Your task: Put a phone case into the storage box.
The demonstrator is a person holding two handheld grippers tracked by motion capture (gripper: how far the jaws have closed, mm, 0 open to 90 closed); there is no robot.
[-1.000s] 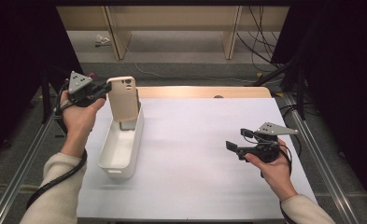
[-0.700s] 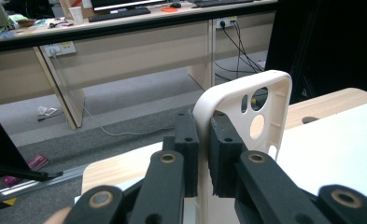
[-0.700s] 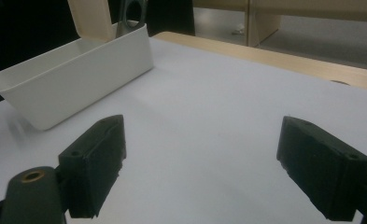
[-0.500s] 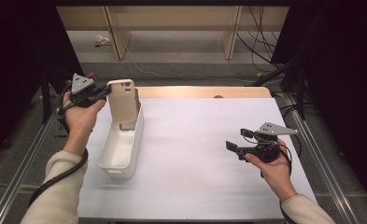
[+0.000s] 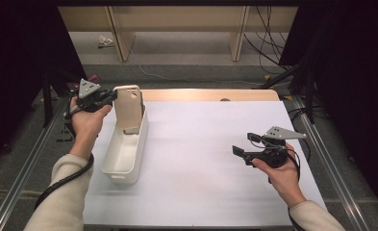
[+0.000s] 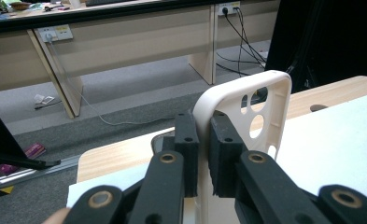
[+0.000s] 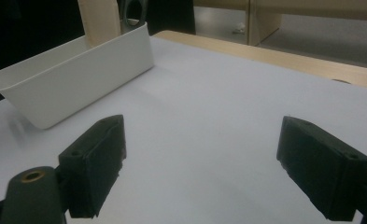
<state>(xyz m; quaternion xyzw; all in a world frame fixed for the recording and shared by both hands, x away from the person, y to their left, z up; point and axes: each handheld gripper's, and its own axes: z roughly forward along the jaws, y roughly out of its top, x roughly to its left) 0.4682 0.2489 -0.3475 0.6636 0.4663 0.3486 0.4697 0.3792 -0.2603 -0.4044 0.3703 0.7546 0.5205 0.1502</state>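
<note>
A cream phone case (image 5: 128, 107) stands upright at the far end of a long white bin (image 5: 124, 154) on the white table mat (image 5: 210, 159). My left gripper (image 5: 110, 97) is shut on the case's left edge. In the left gripper view the black pads (image 6: 188, 154) pinch the case's rim (image 6: 204, 116), and the camera cut-outs show on the case (image 6: 260, 121) to the right. My right gripper (image 5: 239, 153) hovers over the mat's right part, open, with nothing between its fingers (image 7: 95, 158). The right gripper view looks across the mat at the bin (image 7: 78, 84) and the case (image 7: 99, 21) behind it.
A wooden table edge (image 5: 210, 94) runs behind the mat. Metal rails (image 5: 28, 159) flank the table on both sides. Beyond lie a grey floor, wooden bench legs (image 5: 119, 38) and loose cables (image 5: 268, 53).
My left gripper has sunk a little with the phone case, whose lower end now sits deeper in the bin. The right gripper has stayed where it was.
</note>
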